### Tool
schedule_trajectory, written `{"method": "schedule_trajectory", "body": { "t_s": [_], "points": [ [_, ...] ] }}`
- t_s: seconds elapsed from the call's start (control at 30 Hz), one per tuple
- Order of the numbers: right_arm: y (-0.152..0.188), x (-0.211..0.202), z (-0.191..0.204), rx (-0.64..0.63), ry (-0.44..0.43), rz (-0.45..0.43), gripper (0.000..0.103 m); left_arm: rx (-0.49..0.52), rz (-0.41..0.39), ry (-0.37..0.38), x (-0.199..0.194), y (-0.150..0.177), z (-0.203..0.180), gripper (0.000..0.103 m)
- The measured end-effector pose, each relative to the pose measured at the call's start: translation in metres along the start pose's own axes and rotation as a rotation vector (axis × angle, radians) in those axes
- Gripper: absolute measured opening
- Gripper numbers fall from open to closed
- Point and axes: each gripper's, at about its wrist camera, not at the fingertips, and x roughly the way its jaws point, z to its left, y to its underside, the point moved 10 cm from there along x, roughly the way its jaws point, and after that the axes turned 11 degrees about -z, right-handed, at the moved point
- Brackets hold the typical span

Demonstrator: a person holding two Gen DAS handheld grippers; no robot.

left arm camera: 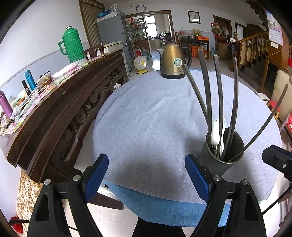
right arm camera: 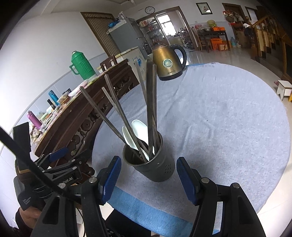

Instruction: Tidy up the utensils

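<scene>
A dark metal utensil holder (right arm camera: 148, 165) stands upright near the front edge of a round table (right arm camera: 228, 127) covered with a pale blue-grey cloth. The holder is a plain cylinder with a patch of small drain holes low on its side. Long dark chopsticks (right arm camera: 150, 109) fan out of it at different tilts, and two white plastic spoons (right arm camera: 139, 131) rest among them with their bowls up.

The right gripper (right arm camera: 148, 177) hangs just before the holder, its blue-padded jaws spread to either side of the holder's base with nothing pinched. In the left wrist view the left gripper (left arm camera: 147, 176) is spread wide over bare cloth, empty, with the holder just beyond its right pad (left arm camera: 198, 179). A hand (right arm camera: 27, 215) grips the left tool's handle at the lower left of the right wrist view.

At the table's far edge sits a bronze-coloured electric kettle (left arm camera: 174, 61) with a black handle. Left of the table runs a carved dark wooden sideboard (left arm camera: 60, 116), cluttered on top, carrying a green thermos jug (left arm camera: 72, 46), a blue bottle (left arm camera: 30, 80) and a purple bottle (left arm camera: 5, 104). The floor is glossy tile; a wall clock (left arm camera: 140, 8) hangs above a wide doorway, and a wooden staircase railing (left arm camera: 255, 45) rises at right.
</scene>
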Motion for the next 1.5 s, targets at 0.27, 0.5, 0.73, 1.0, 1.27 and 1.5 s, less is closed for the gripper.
{"method": "schedule_trajectory", "body": {
  "t_s": [0.27, 0.5, 0.73, 1.0, 1.27, 1.5],
  "points": [
    [0.007, 0.006, 0.003, 0.007, -0.006, 0.025, 0.066, 0.029, 0.034, -0.030, 0.007, 0.009, -0.002, 0.086],
    [0.007, 0.006, 0.005, -0.010, 0.014, 0.021, 0.066, 0.030, 0.049, -0.026, 0.010, 0.014, -0.002, 0.086],
    [0.006, 0.008, 0.003, -0.012, 0.035, 0.021, 0.067, 0.018, 0.048, -0.025, 0.009, 0.013, -0.001, 0.086],
    [0.007, 0.009, 0.003, -0.010, 0.034, 0.022, 0.067, 0.019, 0.037, -0.031, 0.008, 0.011, -0.001, 0.086],
    [0.008, 0.008, 0.005, -0.008, 0.035, 0.022, 0.066, 0.026, 0.029, -0.030, 0.006, 0.011, -0.002, 0.086],
    [0.008, 0.009, 0.004, -0.006, 0.034, 0.020, 0.067, 0.033, 0.024, -0.032, 0.005, 0.010, -0.004, 0.086]
  ]
}}
